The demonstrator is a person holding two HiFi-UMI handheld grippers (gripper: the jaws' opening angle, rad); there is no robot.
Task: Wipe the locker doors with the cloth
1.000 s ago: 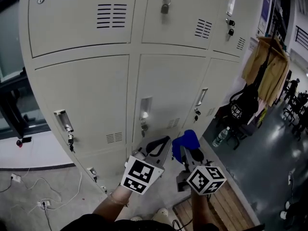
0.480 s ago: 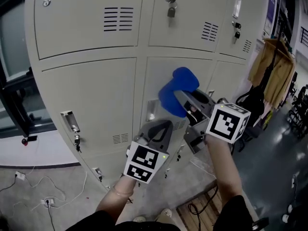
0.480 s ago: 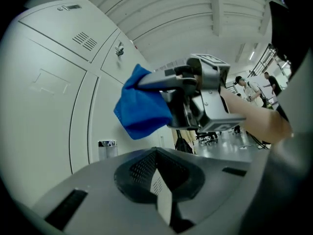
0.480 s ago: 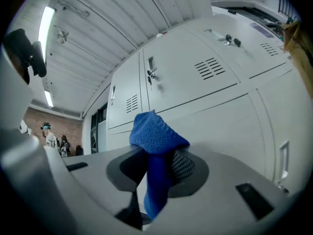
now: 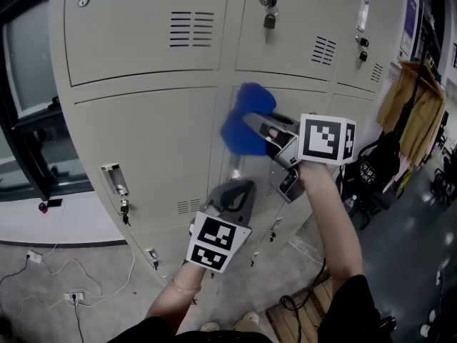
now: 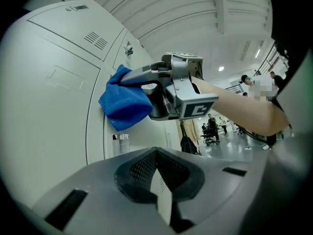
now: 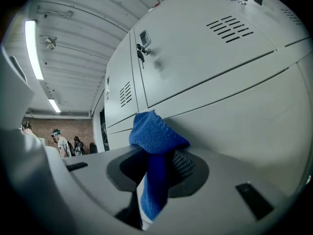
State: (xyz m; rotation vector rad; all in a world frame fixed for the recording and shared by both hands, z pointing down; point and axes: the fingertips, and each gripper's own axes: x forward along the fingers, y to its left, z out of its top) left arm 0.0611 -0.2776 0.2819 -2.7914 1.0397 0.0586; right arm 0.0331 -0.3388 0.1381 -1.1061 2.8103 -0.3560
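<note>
A bank of pale grey locker doors (image 5: 150, 131) fills the head view. My right gripper (image 5: 251, 126) is shut on a blue cloth (image 5: 244, 120) and holds it against the upper part of the lower middle door (image 5: 246, 170). In the right gripper view the cloth (image 7: 155, 153) bunches out of the jaws beside the door (image 7: 234, 106). The left gripper view shows the cloth (image 6: 124, 104) from below. My left gripper (image 5: 239, 191) hangs lower, in front of the same door, shut with nothing in it.
Door handles with keys (image 5: 118, 184) stick out of the lockers, and a padlock (image 5: 270, 18) hangs on an upper door. Coats and a black bag (image 5: 375, 170) stand at the right. Cables and a power strip (image 5: 68, 295) lie on the floor at the left.
My right gripper has risen with the cloth from low beside the left gripper up to the lower middle door, then shifted left. The left gripper has barely moved.
</note>
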